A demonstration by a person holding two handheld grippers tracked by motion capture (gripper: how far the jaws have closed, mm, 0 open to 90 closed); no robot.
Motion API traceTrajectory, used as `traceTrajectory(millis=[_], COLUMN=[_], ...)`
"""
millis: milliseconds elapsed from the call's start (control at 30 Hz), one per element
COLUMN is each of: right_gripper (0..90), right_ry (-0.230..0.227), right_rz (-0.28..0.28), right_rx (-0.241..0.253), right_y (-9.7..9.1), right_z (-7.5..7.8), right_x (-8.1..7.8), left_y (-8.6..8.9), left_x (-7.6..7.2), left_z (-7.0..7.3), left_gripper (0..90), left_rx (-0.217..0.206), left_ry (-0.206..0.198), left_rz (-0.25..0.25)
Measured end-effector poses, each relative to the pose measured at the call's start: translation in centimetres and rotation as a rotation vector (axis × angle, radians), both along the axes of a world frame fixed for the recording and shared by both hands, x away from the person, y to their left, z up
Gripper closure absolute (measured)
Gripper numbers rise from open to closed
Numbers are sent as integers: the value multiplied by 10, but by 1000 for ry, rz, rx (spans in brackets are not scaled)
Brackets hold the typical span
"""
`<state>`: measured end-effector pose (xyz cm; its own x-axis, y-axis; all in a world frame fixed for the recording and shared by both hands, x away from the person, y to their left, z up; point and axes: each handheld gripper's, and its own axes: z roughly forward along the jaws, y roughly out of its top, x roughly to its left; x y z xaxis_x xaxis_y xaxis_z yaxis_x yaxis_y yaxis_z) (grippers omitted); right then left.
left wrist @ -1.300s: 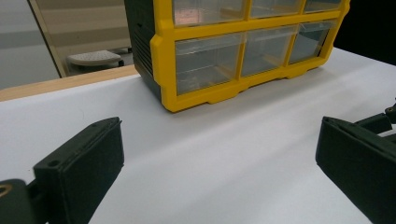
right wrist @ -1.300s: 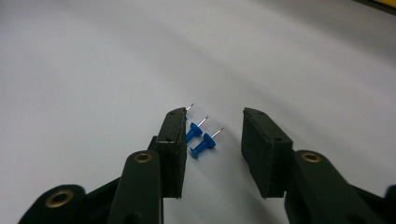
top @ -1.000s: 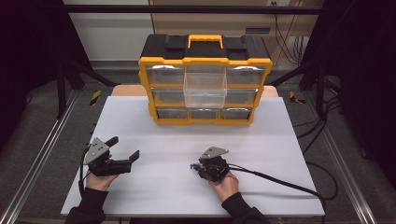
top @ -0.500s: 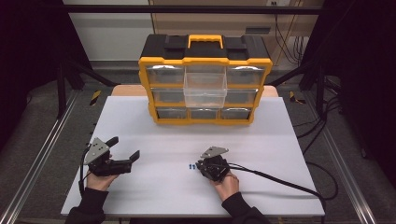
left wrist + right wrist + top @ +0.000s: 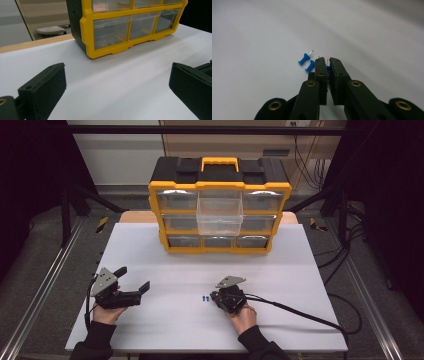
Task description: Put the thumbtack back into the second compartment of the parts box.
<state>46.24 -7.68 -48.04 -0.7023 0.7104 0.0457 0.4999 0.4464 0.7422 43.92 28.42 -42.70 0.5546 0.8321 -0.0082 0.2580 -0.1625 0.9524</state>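
pushpins [image 5: 307,62]: glossy blue plastic, metal points | counter [image 5: 300,270]: matt white, smooth | organizer [image 5: 220,210]: yellow-black plastic, clear drawers

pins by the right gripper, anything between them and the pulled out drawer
Nothing visible. One blue pin sits in the shut right gripper; bare table lies between it and the open drawer.

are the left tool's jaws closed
No, in the left gripper view the left tool has its two black jaws standing far apart over the bare white table, with nothing between them.
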Motion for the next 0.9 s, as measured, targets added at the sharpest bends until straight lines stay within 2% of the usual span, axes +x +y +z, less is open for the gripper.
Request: traceTrajectory(millis=[100, 400, 467, 533, 567, 600, 667, 767, 800, 867, 900], right_gripper=[856, 857, 857, 857, 857, 857, 857, 857, 857, 857, 857], right_ry=[13, -29, -49, -46, -63, -63, -81, -94, -114, -124, -133], right_rz=[-10, 3, 4, 0, 3, 3, 3, 3, 4, 5, 2], right_rx=[12, 38, 55, 60, 79, 79, 104, 117, 128, 131, 146], right_y=[0, -9, -13, -14, -18, -18, -24, -28, -32, -34, -38], right_z=[4, 22, 33, 36, 44, 44, 55, 63, 69, 72, 79], right_x=[-2, -4, -6, -6, -7, -7, -9, -10, -11, -11, -11], left_y=[0, 0, 0, 0, 0, 0, -1, -1, -1, -1, -1], left_x=[0, 0, 0, 0, 0, 0, 0, 1, 1, 1, 1], left_z=[0, 0, 0, 0, 0, 0, -1, -2, -2, -2, -2], left_gripper=[7, 7, 6, 7, 6, 7, 6, 7, 7, 7, 6], left_rx=[-3, -1, -5, 1, 2, 2, -1, 0, 1, 1, 0], left_ry=[-2, 0, 0, 2, 2, 2, 4, 5, 5, 5, 5], left_rz=[1, 1, 3, 2, 1, 1, 2, 1, 1, 1, 1])
